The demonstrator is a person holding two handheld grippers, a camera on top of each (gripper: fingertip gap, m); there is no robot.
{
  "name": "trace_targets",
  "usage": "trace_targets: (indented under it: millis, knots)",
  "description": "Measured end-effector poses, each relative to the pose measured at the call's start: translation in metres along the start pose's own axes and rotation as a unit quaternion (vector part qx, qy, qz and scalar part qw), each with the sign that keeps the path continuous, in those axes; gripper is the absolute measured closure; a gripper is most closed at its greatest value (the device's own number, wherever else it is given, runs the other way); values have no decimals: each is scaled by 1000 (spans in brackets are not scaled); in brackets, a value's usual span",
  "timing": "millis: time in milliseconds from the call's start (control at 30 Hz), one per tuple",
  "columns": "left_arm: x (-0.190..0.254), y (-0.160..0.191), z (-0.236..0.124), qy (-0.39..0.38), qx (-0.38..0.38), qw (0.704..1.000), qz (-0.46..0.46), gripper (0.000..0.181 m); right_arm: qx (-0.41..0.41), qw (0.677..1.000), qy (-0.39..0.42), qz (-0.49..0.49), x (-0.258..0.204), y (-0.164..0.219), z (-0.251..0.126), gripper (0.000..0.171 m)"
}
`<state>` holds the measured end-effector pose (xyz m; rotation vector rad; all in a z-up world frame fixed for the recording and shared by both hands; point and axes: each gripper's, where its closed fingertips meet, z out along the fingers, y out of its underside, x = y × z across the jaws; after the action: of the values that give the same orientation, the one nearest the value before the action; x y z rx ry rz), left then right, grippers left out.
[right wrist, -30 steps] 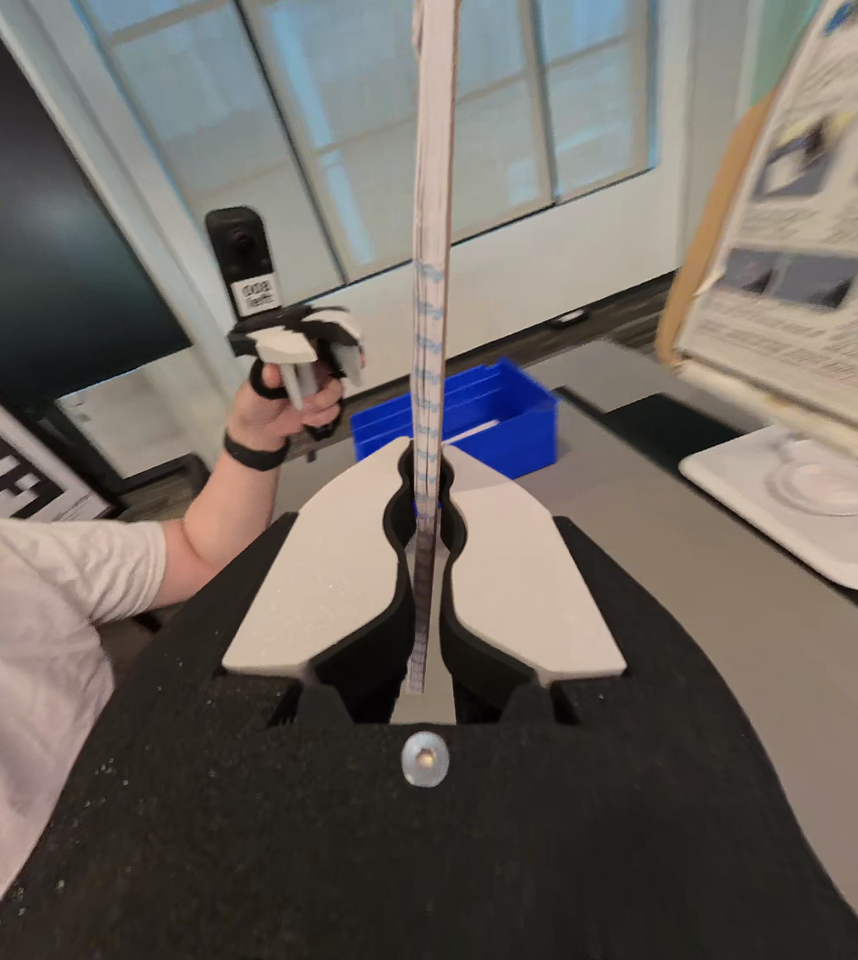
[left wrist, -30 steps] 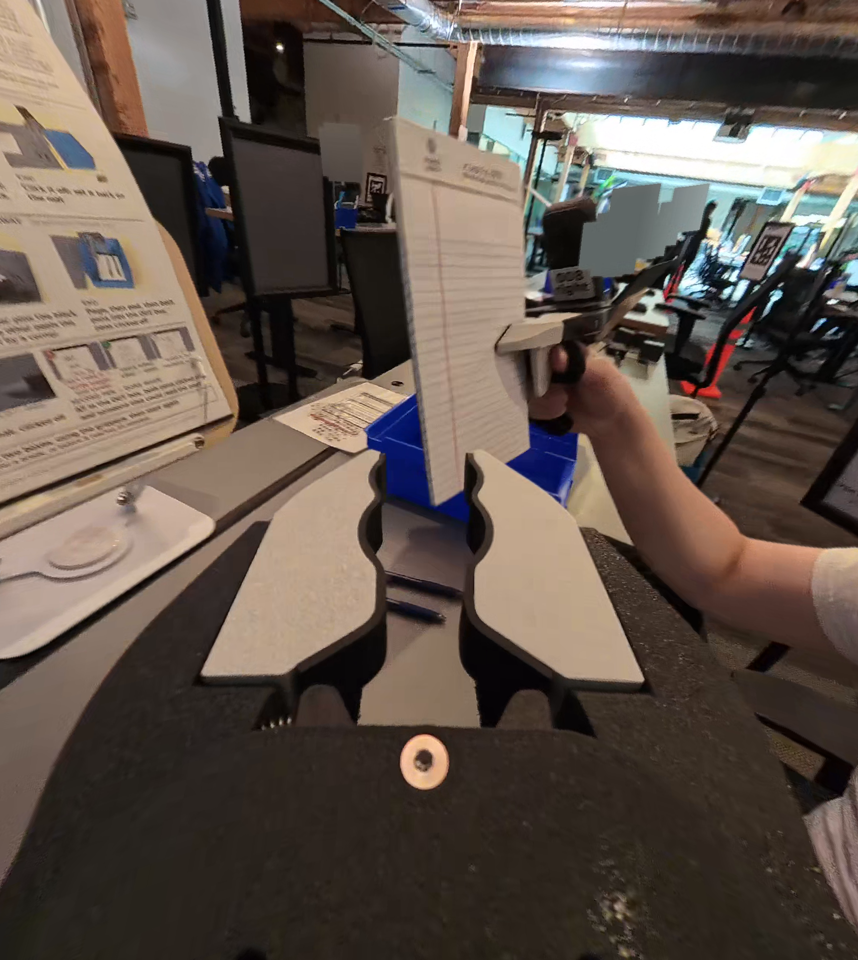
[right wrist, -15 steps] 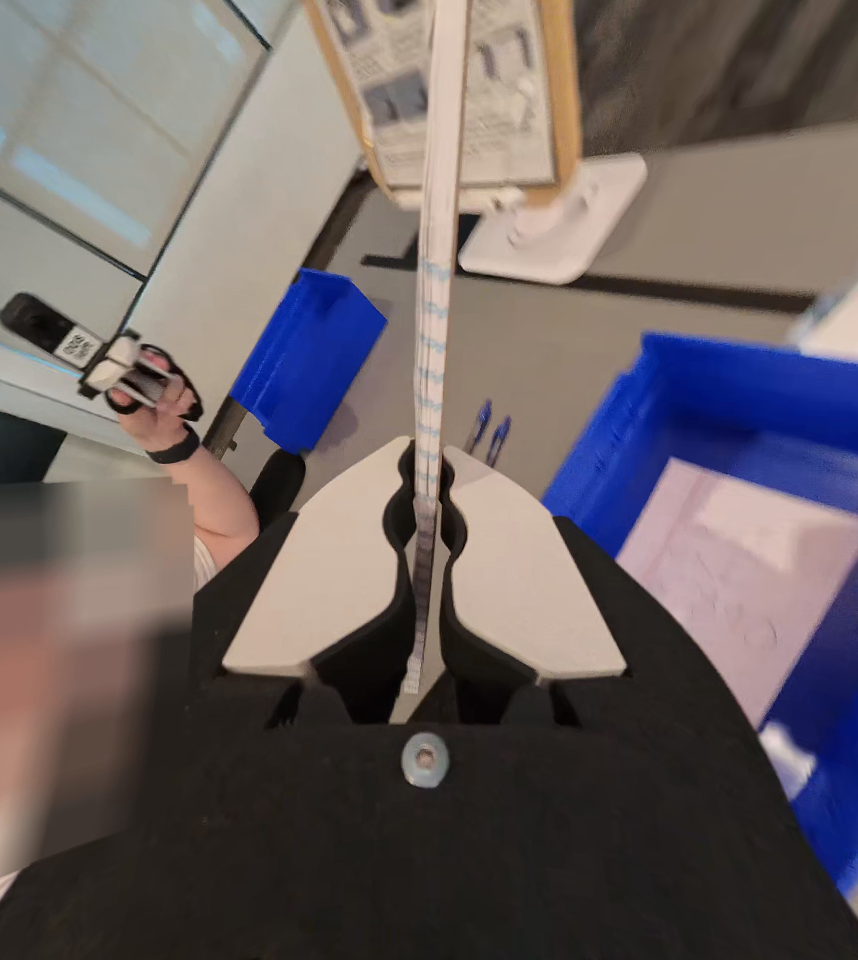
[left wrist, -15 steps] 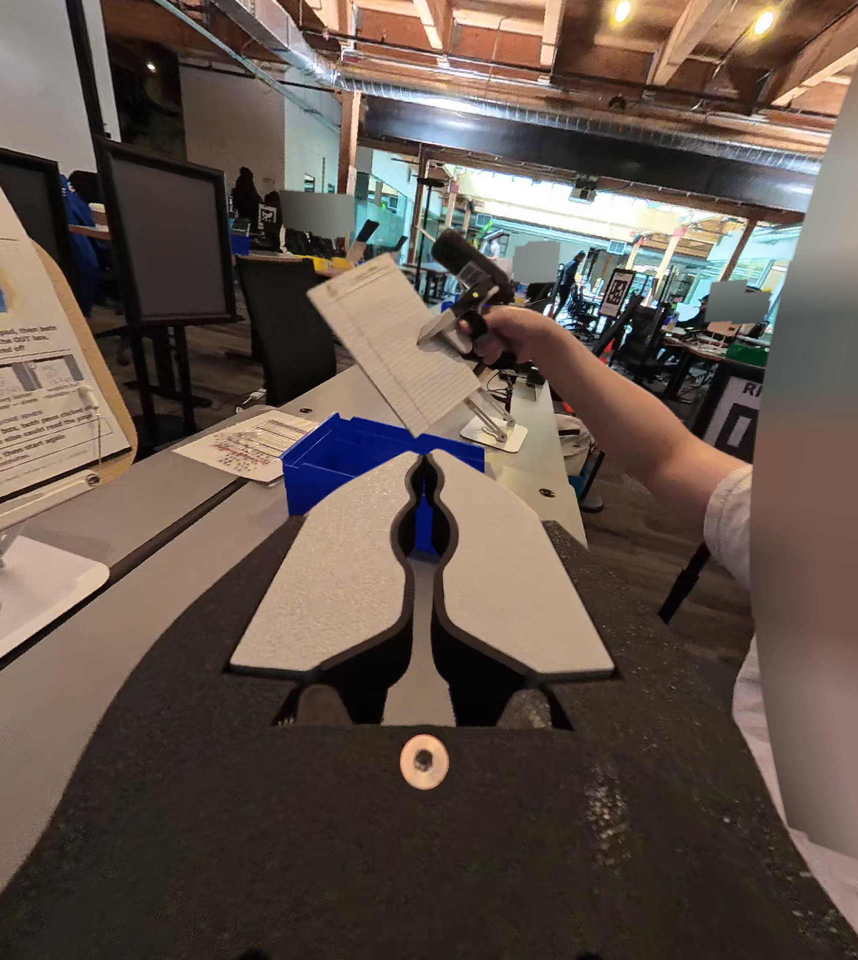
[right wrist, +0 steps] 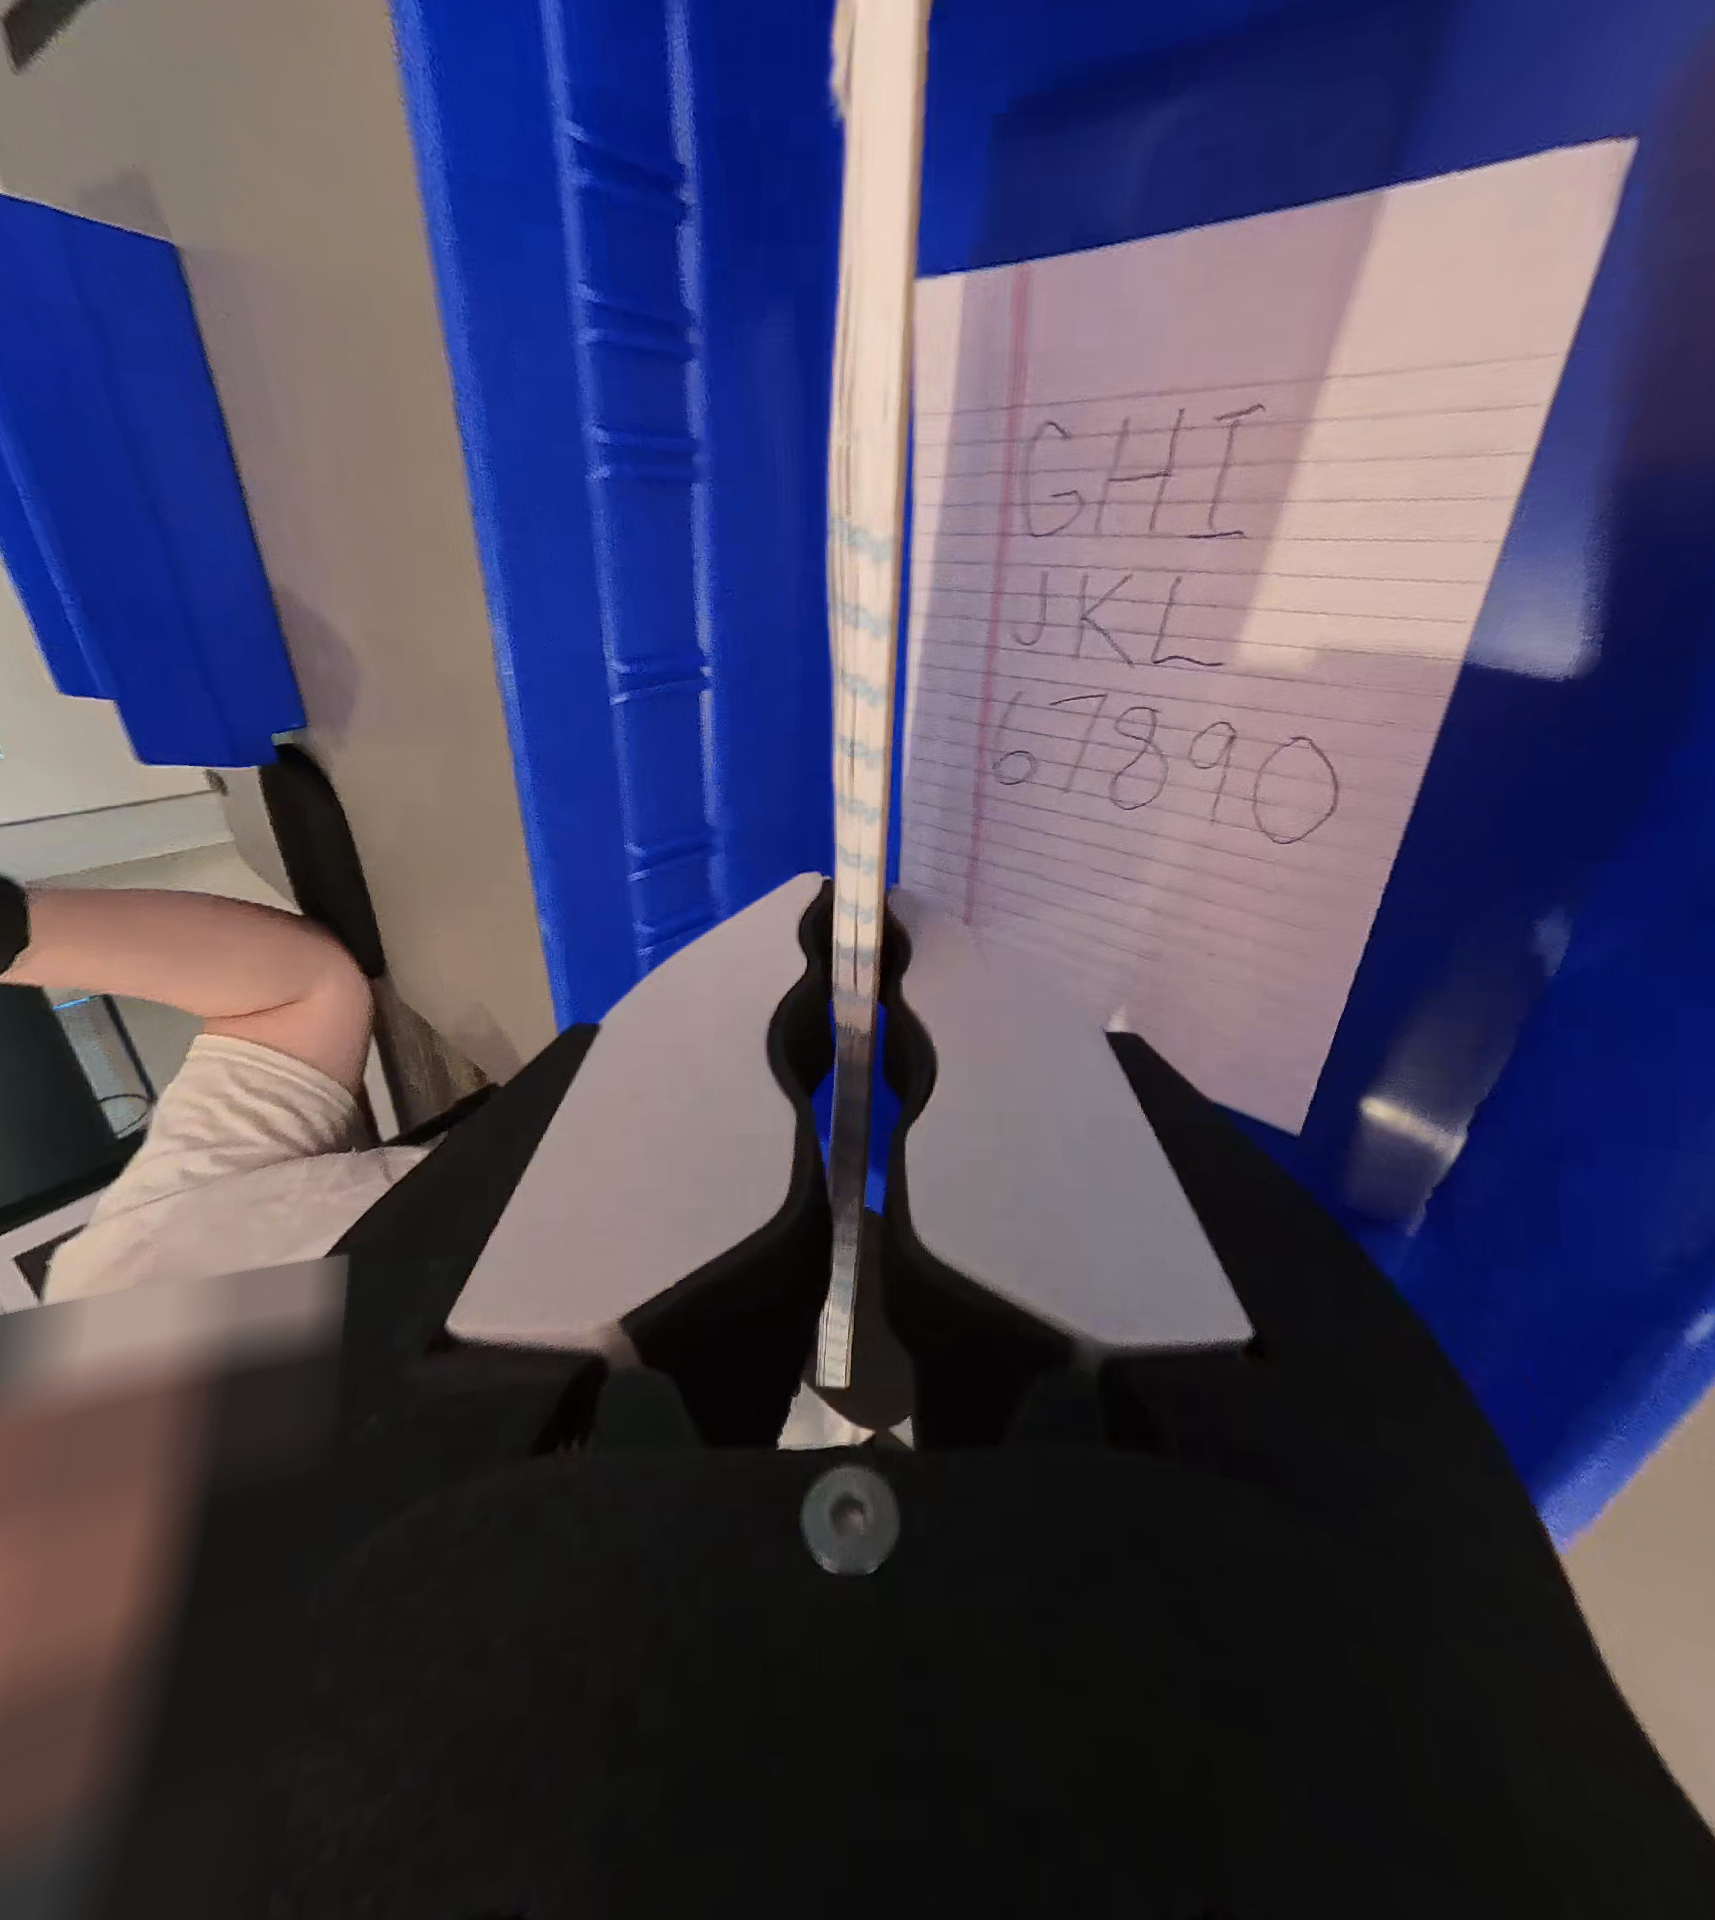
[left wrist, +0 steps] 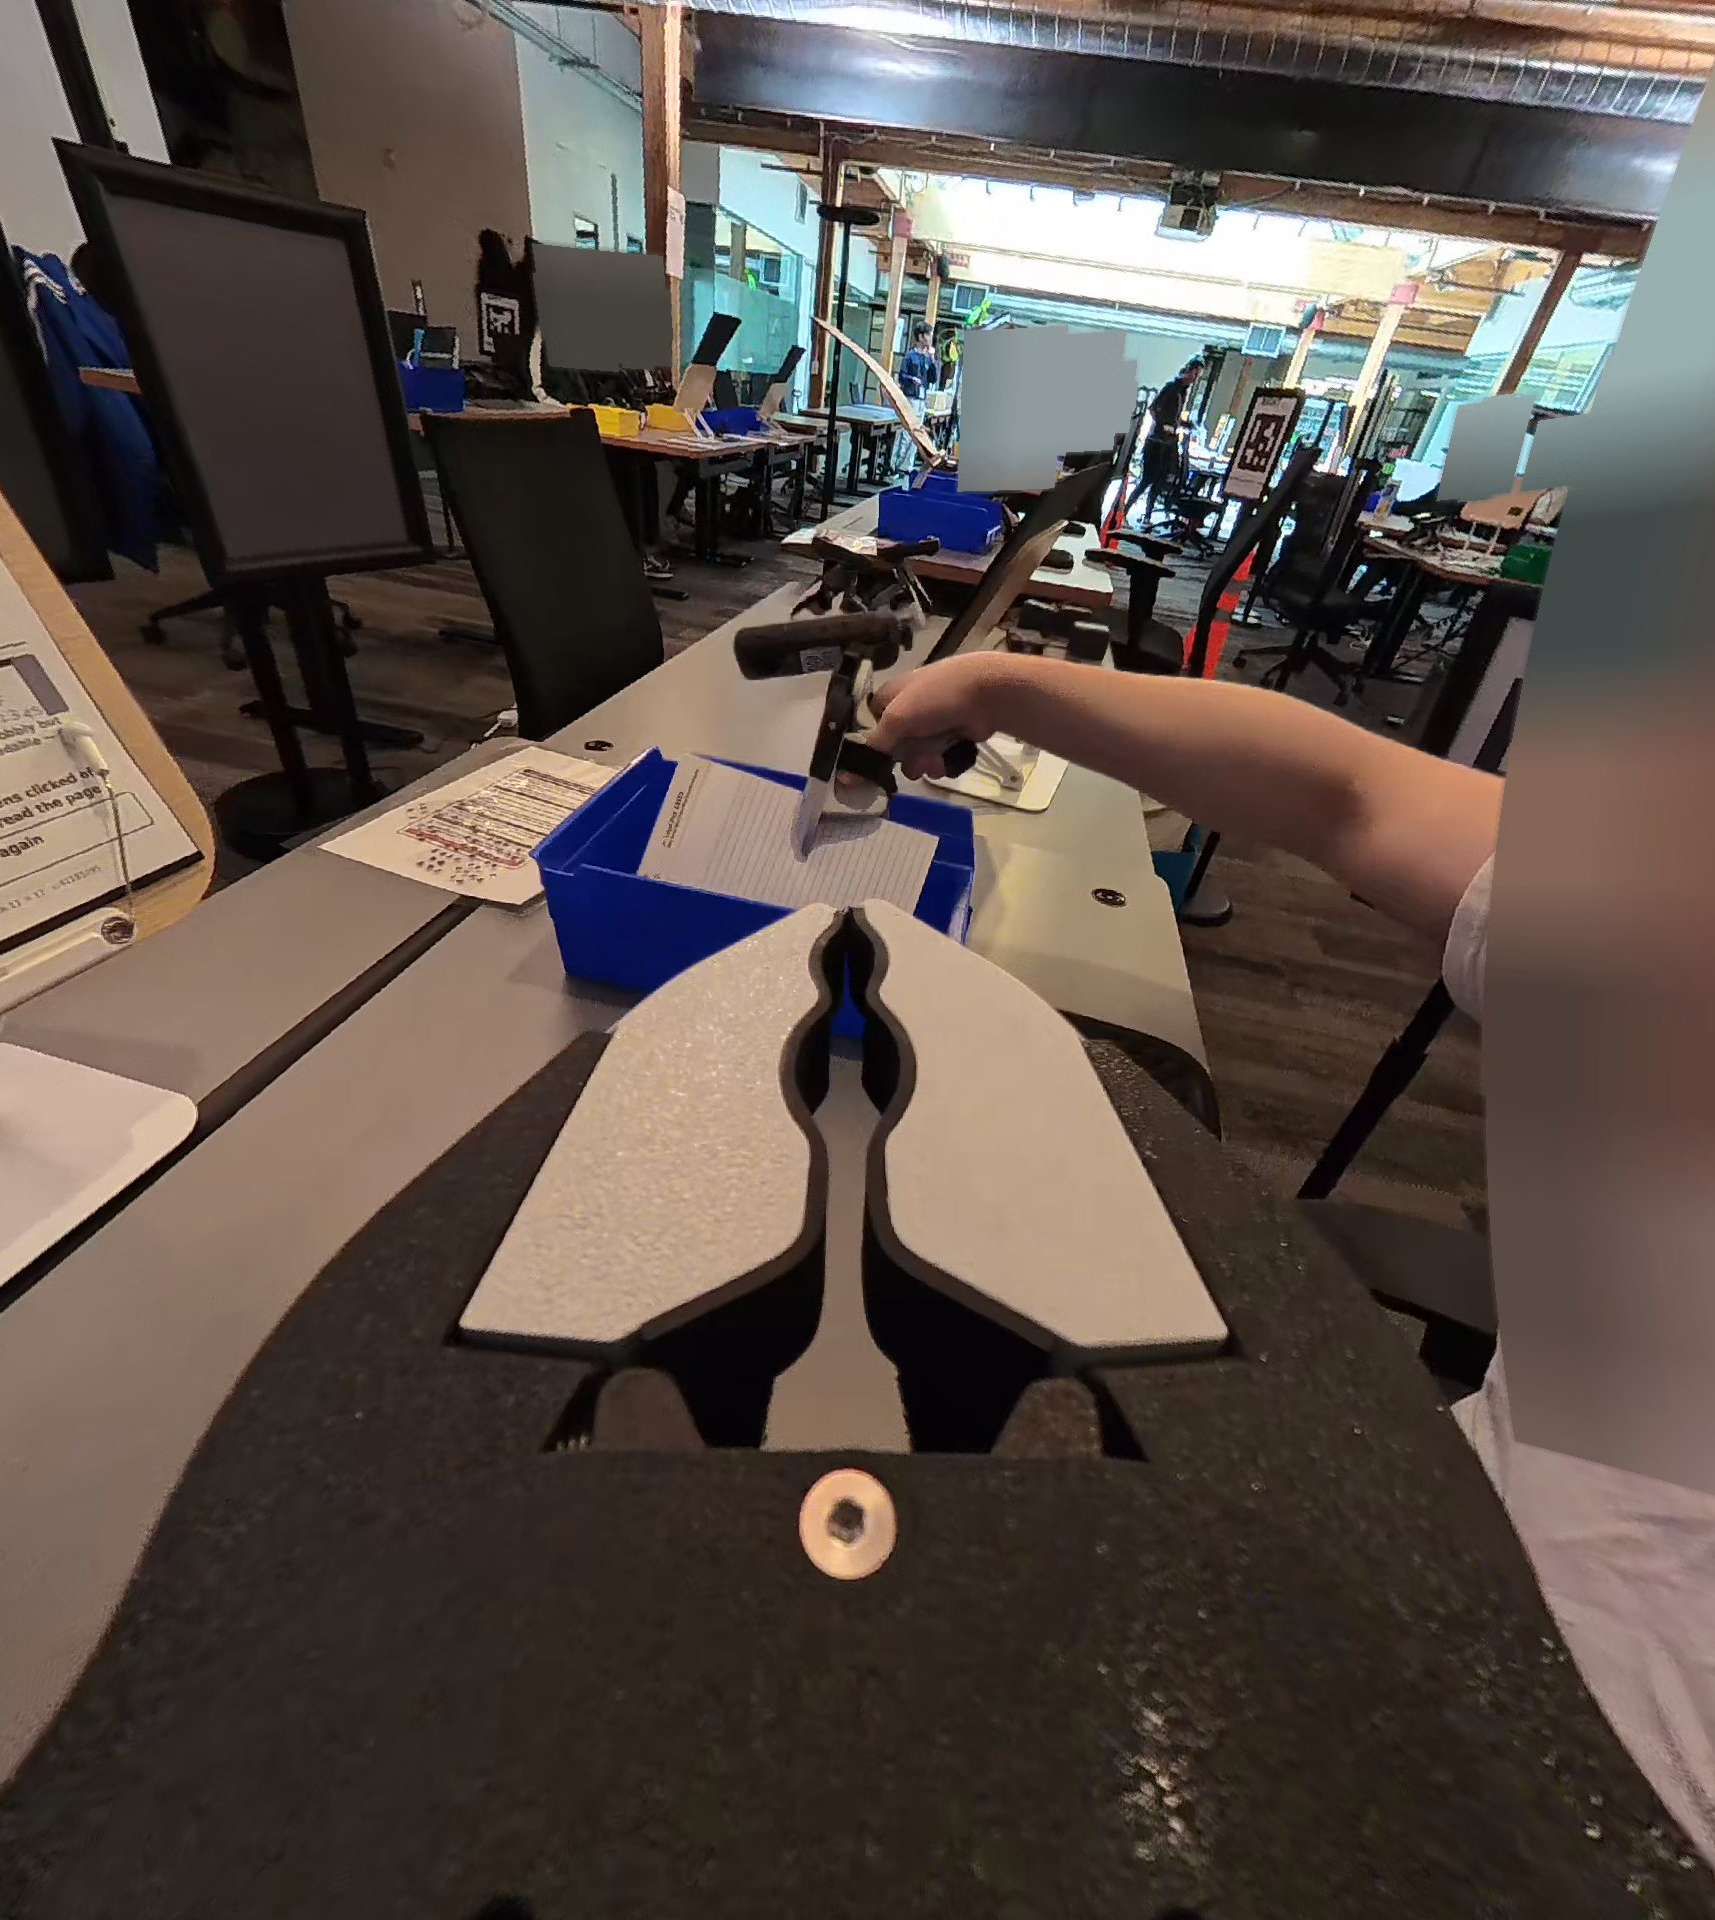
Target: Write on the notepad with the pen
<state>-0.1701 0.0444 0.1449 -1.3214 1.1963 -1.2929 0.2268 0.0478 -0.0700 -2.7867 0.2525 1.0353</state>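
My right gripper (right wrist: 858, 894) is shut on the lined notepad (right wrist: 868, 520), which I see edge-on between the fingers. In the left wrist view the right gripper (left wrist: 811, 831) points down and holds the notepad (left wrist: 780, 847) tilted inside a blue bin (left wrist: 655, 935). A loose lined sheet with handwriting (right wrist: 1196, 623) lies on the bin floor beside the pad. My left gripper (left wrist: 848, 914) is shut and empty, held over the grey table (left wrist: 333, 1018) short of the bin. No pen is in view.
An instruction board (left wrist: 1, 748) on a white stand base (left wrist: 32, 1143) is at the left. A printed sheet (left wrist: 489, 821) lies behind the bin. A second blue bin (right wrist: 84, 468) sits farther off. The person's arm (left wrist: 1196, 748) reaches over the table's right edge. One gripper's finger ends stand about 45 cm off the other's.
The right gripper has swung the notepad from upright in the air down into the blue bin. The left gripper went from open to shut and pulled back from the pad.
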Motion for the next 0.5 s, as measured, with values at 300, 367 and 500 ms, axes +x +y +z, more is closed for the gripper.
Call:
trace_targets:
  millis: [300,367,500]
  knots:
    - [11,16,19,11,-41,999,17,181,-3,1000,-2,9,18,-4,16,166]
    - [12,17,21,13,-45,999,18,181,-1,1000,5,7,23,-5,17,166]
    - [13,16,21,14,-42,999,17,181,4,1000,30,7,33,-7,17,161]
